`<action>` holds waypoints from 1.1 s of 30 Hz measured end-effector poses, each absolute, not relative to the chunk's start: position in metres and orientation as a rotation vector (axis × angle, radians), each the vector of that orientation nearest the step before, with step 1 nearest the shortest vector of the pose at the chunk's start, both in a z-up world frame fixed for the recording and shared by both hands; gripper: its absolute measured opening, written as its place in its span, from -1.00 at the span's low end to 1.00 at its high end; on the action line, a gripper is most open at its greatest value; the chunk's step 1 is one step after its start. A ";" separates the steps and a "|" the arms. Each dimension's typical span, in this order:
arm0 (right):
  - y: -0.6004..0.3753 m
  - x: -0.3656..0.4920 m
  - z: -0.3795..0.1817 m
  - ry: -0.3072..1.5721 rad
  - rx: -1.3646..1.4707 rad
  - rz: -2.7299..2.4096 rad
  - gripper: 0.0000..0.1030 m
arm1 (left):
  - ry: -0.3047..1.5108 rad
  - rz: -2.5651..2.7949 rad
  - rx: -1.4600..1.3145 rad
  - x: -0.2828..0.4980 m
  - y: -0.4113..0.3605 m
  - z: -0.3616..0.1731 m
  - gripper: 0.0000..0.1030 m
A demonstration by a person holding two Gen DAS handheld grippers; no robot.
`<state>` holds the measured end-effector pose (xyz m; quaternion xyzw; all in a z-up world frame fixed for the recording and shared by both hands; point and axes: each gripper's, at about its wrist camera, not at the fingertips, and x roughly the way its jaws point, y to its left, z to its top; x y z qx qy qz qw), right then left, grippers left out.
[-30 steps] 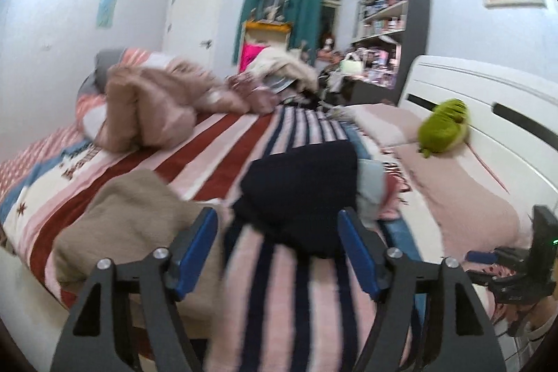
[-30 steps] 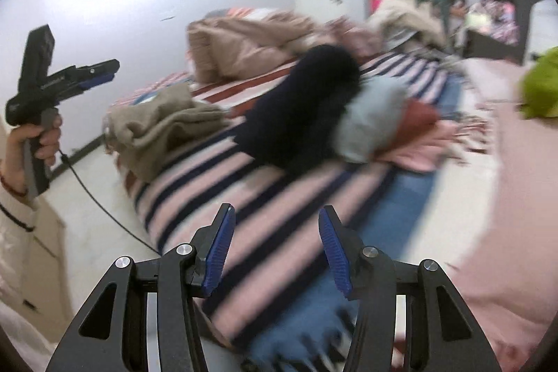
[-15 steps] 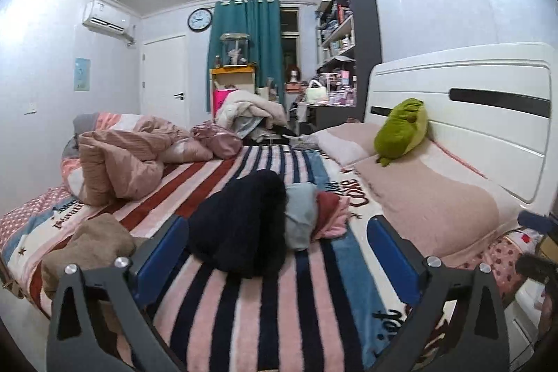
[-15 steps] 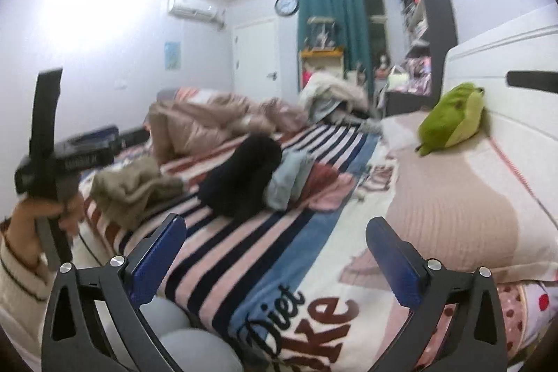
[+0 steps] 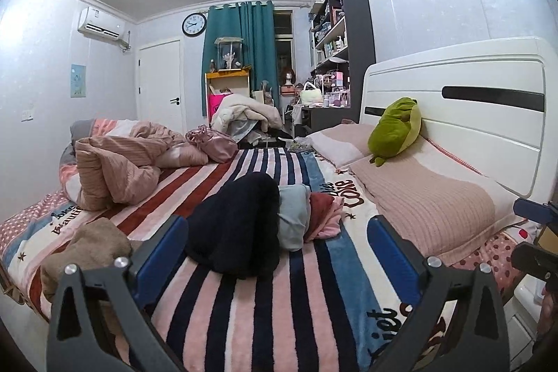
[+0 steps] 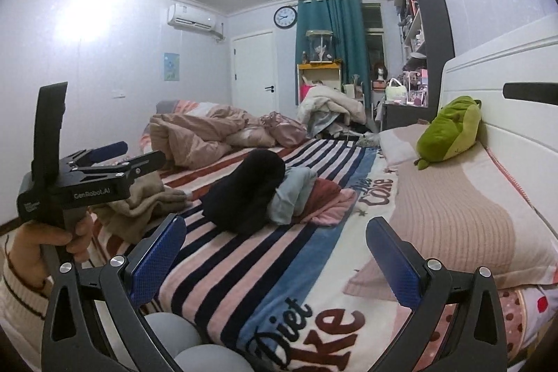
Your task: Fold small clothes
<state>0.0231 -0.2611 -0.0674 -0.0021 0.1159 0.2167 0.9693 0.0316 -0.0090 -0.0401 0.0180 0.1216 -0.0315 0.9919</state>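
Hovering over the near edge of the bed (image 5: 244, 319), both grippers wide open, nothing held: left gripper (image 5: 279, 253), right gripper (image 6: 275, 253). The clothes pile (image 5: 265, 218) lies straight ahead of the left gripper, well apart; from the right gripper it sits ahead and slightly left. Pile's long axis runs across the bed. Left looks the nearer. Count: one black garment (image 6: 247, 190), one pale blue (image 6: 293, 194), one dark red (image 6: 322, 194), one pink (image 6: 331, 213); one tan garment (image 5: 90, 246) apart, to the left. None reads as laid flat yet.
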 end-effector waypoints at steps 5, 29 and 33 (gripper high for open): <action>-0.262 0.023 -0.066 0.233 -0.002 0.439 1.00 | 0.238 -0.067 0.038 0.029 -0.009 -0.040 0.97; -0.251 0.021 -0.062 0.230 -0.002 0.454 1.00 | 0.217 -0.047 0.028 0.024 -0.007 -0.037 0.98; -0.247 0.023 -0.061 0.232 -0.008 0.462 1.00 | 0.211 -0.041 0.025 0.023 -0.005 -0.038 0.98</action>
